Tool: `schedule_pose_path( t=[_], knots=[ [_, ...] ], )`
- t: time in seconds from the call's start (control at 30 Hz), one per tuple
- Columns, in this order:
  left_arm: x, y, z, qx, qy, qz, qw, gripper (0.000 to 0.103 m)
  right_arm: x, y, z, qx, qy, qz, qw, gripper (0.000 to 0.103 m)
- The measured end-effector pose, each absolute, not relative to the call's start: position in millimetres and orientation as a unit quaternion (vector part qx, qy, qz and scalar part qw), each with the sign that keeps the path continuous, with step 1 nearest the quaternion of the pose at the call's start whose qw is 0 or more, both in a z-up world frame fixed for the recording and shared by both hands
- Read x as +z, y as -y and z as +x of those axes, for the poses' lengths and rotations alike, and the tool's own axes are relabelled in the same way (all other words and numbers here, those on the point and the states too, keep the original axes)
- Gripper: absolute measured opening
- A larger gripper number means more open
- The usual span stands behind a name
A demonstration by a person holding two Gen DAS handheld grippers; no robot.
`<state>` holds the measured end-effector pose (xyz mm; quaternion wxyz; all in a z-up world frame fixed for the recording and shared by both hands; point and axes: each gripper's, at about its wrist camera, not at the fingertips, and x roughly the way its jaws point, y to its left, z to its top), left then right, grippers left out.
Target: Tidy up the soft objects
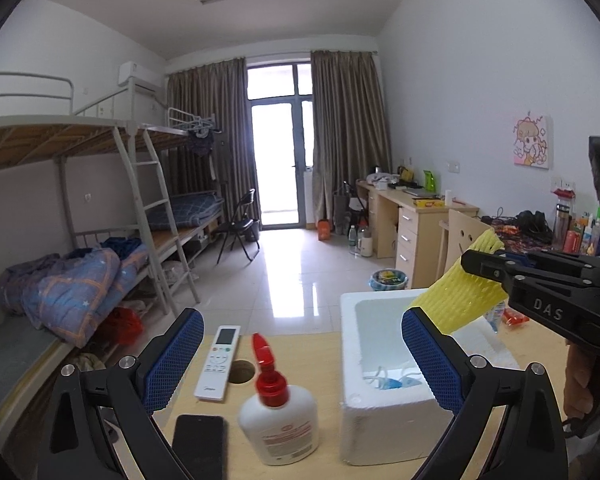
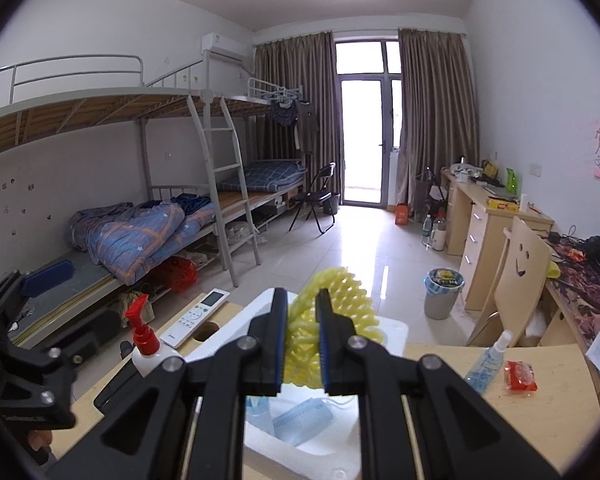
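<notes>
My right gripper (image 2: pixel 302 296) is shut on a yellow foam net sleeve (image 2: pixel 336 308), held just above a white foam box (image 2: pixel 394 330) on the wooden table. The left wrist view shows the same sleeve (image 1: pixel 456 296) slanting over the box (image 1: pixel 380 408), pinched by the right gripper (image 1: pixel 476 266) coming in from the right. Blue face masks (image 2: pixel 296 416) lie on the box floor. My left gripper (image 1: pixel 304 360) stands wide open with nothing between its blue pads (image 1: pixel 176 360), left of the box and behind a white pump bottle (image 1: pixel 276 412).
A white remote (image 1: pixel 220 360), a cable hole (image 1: pixel 242 372) and a black phone (image 1: pixel 198 444) lie left of the bottle. Right of the box are a spray bottle (image 2: pixel 488 364) and a red packet (image 2: pixel 520 376). Beyond the table are a wooden chair (image 2: pixel 516 272) and a bin (image 2: pixel 442 292).
</notes>
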<state>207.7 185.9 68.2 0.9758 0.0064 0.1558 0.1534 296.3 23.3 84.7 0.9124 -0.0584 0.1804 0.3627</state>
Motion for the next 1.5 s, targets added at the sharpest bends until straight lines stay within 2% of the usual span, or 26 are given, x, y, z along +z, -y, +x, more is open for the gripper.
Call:
schedule_pose_path(
  t=[0.2,0.27,0.3,0.33,0.9,0.97,1.03,1.1,1.5],
  knots=[
    [67.4,-196.0,200.1,0.162,-0.153,-0.002,0.975,0.100,80.3,-30.6,301.7,0.361,-0.196,-0.067,0.909,0.020],
    [67.5,-197.3,200.2,0.163,-0.152,-0.003,0.975,0.100,78.6,-31.2,304.3,0.362,-0.204,-0.068,0.907,0.040],
    [67.8,-197.0,201.2,0.164,-0.152,-0.004,0.975,0.100,77.4,-32.0,303.9,0.362,-0.206,-0.067,0.906,0.059],
    [67.6,-198.1,201.3,0.164,-0.151,-0.005,0.975,0.100,77.8,-31.0,304.5,0.362,-0.208,-0.061,0.907,0.066],
    [74.6,-189.5,183.4,0.167,-0.141,-0.011,0.976,0.100,98.0,-11.0,273.0,0.358,-0.191,-0.058,0.912,0.067],
    [75.8,-184.6,178.4,0.168,-0.141,-0.008,0.976,0.100,101.9,-4.3,262.7,0.362,-0.187,-0.065,0.911,0.078],
    [76.9,-181.5,172.4,0.171,-0.140,-0.010,0.975,0.100,104.9,-0.3,252.7,0.362,-0.177,-0.068,0.913,0.097],
    [78.2,-176.2,165.2,0.167,-0.140,-0.013,0.976,0.100,109.8,5.6,239.6,0.360,-0.160,-0.068,0.917,0.101],
    [89.3,-130.5,92.9,0.169,-0.123,0.001,0.978,0.102,120.1,40.9,164.0,0.361,-0.127,-0.076,0.921,0.103]
  ],
)
